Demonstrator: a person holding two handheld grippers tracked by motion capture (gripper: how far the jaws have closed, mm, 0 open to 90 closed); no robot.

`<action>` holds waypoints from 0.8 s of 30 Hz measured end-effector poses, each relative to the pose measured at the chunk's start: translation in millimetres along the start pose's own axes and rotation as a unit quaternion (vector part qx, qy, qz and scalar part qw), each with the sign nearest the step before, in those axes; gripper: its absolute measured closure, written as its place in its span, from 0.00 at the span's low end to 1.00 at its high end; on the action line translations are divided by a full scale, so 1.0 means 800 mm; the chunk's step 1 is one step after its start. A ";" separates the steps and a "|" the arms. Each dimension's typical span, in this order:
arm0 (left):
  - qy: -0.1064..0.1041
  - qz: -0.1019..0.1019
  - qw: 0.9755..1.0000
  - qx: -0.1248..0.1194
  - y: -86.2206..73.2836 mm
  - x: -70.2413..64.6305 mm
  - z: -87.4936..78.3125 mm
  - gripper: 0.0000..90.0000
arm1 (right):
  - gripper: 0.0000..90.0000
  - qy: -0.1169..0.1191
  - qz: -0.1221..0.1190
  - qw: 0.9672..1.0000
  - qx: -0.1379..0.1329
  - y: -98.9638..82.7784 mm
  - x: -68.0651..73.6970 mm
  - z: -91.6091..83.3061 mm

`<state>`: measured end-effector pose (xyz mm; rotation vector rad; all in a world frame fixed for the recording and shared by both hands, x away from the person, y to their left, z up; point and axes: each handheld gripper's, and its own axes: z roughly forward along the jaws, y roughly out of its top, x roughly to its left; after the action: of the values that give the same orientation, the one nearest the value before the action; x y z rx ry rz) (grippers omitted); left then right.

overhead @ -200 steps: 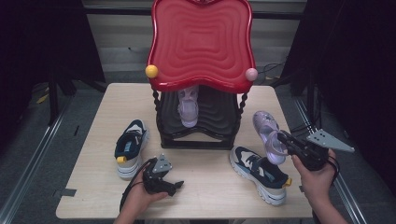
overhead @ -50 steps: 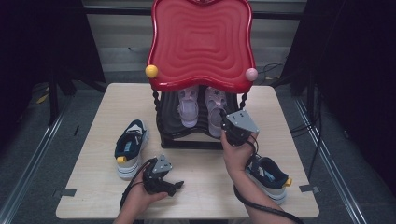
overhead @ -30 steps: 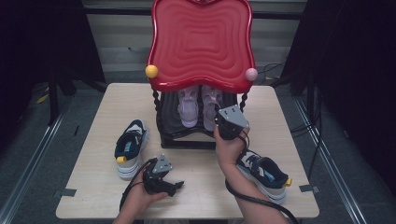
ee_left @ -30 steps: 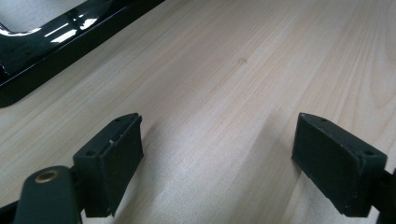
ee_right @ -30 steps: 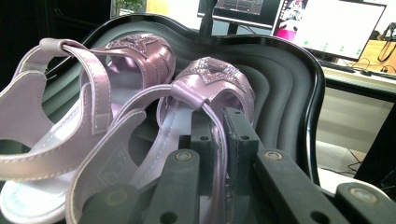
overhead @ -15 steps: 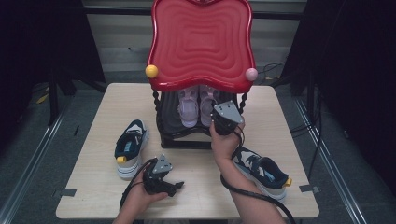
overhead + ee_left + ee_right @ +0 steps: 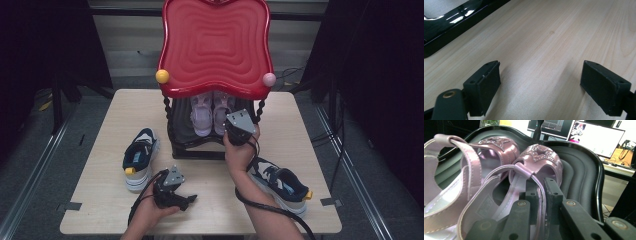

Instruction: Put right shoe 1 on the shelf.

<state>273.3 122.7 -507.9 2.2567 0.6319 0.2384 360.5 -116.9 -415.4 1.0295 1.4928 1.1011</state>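
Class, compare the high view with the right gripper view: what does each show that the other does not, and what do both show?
High view alone: the red top shelf, two navy sneakers on the table, and the left gripper resting there.

Right gripper view alone: the right gripper shut on the heel strap of the right lilac sandal, and monitors behind.

Both: the pair of lilac sandals, the left one beside it, on the black lower shelf.

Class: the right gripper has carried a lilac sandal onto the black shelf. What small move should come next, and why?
Probably open the right gripper: its jaws are shut on the right sandal's strap, and that sandal already sits on the black shelf beside the left sandal.
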 end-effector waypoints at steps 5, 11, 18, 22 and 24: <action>-0.001 0.000 1.000 0.000 0.000 0.000 0.000 0.17 | 0.90 0.004 -0.001 1.000 0.003 0.000 0.002 0.000; 0.000 0.000 1.000 0.000 0.000 0.000 0.000 0.17 | 0.87 0.004 0.001 1.000 0.014 -0.002 -0.001 0.000; 0.001 0.000 1.000 0.001 0.000 0.000 0.000 0.17 | 0.78 0.012 0.009 1.000 0.022 -0.003 -0.005 -0.007; 0.000 0.000 1.000 0.001 0.000 0.000 0.000 0.17 | 0.73 0.017 0.007 1.000 0.023 -0.002 -0.006 -0.012; 0.000 0.000 1.000 0.001 0.000 0.000 0.000 0.17 | 0.72 0.019 0.004 1.000 0.023 -0.001 -0.007 -0.016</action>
<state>273.2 122.7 -507.7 2.2585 0.6333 0.2377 348.6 -124.3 -413.8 1.0520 1.5519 1.1033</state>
